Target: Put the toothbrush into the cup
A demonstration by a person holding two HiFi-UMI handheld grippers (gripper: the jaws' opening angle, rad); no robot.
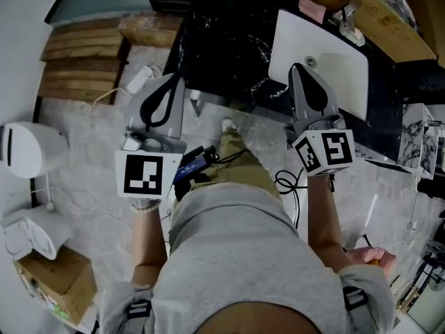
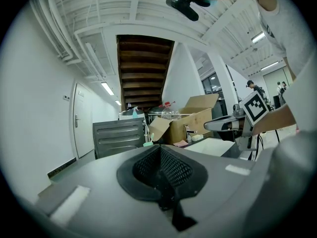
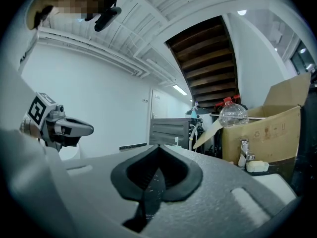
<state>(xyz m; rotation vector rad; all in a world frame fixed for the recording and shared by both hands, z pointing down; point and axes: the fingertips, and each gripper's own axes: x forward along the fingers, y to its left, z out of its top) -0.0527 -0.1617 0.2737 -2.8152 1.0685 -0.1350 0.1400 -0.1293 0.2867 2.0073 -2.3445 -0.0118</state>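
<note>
Left gripper (image 1: 174, 82) and right gripper (image 1: 300, 72): fingers closed together, nothing held, both short of the dark desk (image 1: 229, 40).

Toothbrush not located for certain. One small green cup (image 2: 147, 143) is seen far off by the cardboard box (image 2: 193, 118), with a pale stick above it that is too small to name.

Handling, judged: toothbrush expected light, stiff and slim, slippery if wet. Best gripped mid-handle, head up. Cup likely light and easily tipped.

Count: two grippers, one cup, one sink (image 1: 327, 61), one faucet (image 1: 350, 25).
</note>
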